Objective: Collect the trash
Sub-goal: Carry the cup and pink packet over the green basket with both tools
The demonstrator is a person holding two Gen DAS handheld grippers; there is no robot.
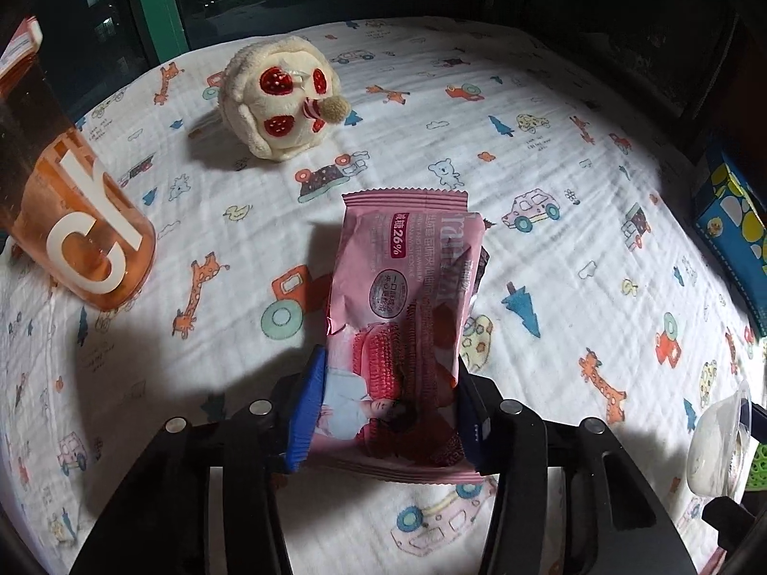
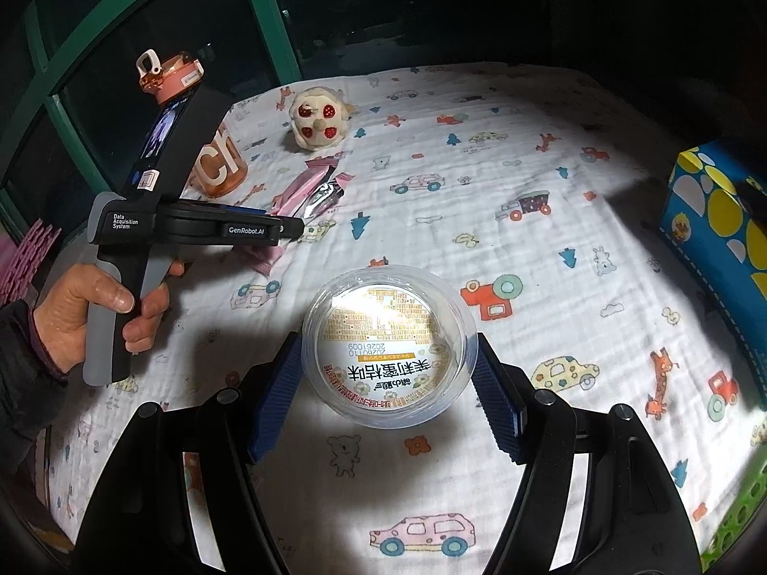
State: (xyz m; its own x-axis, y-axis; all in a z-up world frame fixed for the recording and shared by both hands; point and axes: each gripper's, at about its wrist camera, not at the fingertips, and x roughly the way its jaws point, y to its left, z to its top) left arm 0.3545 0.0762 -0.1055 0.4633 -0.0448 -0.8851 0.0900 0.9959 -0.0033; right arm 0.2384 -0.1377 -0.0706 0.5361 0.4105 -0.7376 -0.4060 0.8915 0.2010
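Left gripper [image 1: 386, 412]: blue pads closed onto both long edges of the pink snack wrapper [image 1: 407, 316], gripped at its near end, presumably so the flat, crinkly packet lifts without sliding; the wrapper lies toward the middle of the printed bedsheet [image 1: 551, 110], far end pointing at the plush toy [image 1: 283, 96] near the sheet's far edge. Right gripper [image 2: 388, 383]: jaws about half open, one pad on each side of the clear plastic cup [image 2: 390, 345], both at or very close to its rim; whether they press or merely bracket it cannot be told, nor whether the cup rests on the sheet or is raised. The cup lies nearer the sheet's near edge, its printed lid facing the camera. Orange water bottle [image 1: 72, 220]: stands at the sheet's left edge, top cut off in the left wrist view. Blue patterned box [image 2: 719, 239]: right edge, partly out of frame. A hand [image 2: 96, 316] grips the left tool's handle. Not visible: any bin or bag for the trash; the wrapper's contents; the cup's contents beneath the lid. Green mesh at the lower right corner is unidentifiable.
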